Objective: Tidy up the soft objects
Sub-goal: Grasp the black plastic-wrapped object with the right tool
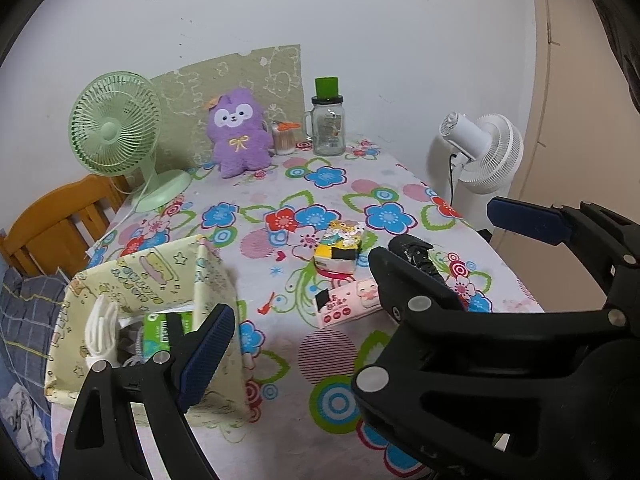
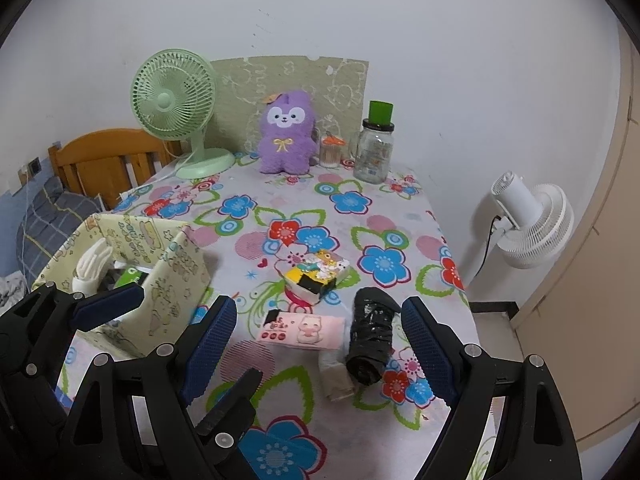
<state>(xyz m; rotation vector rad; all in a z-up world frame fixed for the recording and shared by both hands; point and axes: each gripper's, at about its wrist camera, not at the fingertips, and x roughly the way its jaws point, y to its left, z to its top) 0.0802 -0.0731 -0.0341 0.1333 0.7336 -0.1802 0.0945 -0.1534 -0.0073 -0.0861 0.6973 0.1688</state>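
On the flowered tablecloth lie a yellow cartoon tissue pack (image 2: 316, 276), a pink tissue pack (image 2: 300, 332) and a black taped roll (image 2: 370, 340) resting on a beige folded piece (image 2: 336, 372). My right gripper (image 2: 318, 312) hovers open just short of the pink pack, holding nothing. At the left stands a pale yellow printed box (image 1: 160, 276) holding a green pack (image 1: 160, 332) and a white item (image 1: 102, 328). My left gripper (image 1: 316, 320) is open and empty beside that box; the right gripper hides its right finger. A purple plush (image 1: 238, 136) sits at the back.
A green desk fan (image 1: 112, 136), a toothpick holder (image 1: 284, 138) and a glass jar with a green cap (image 1: 328, 124) line the back wall. A white floor fan (image 1: 484, 148) stands off the table's right edge. A wooden headboard (image 1: 52, 224) is at the left.
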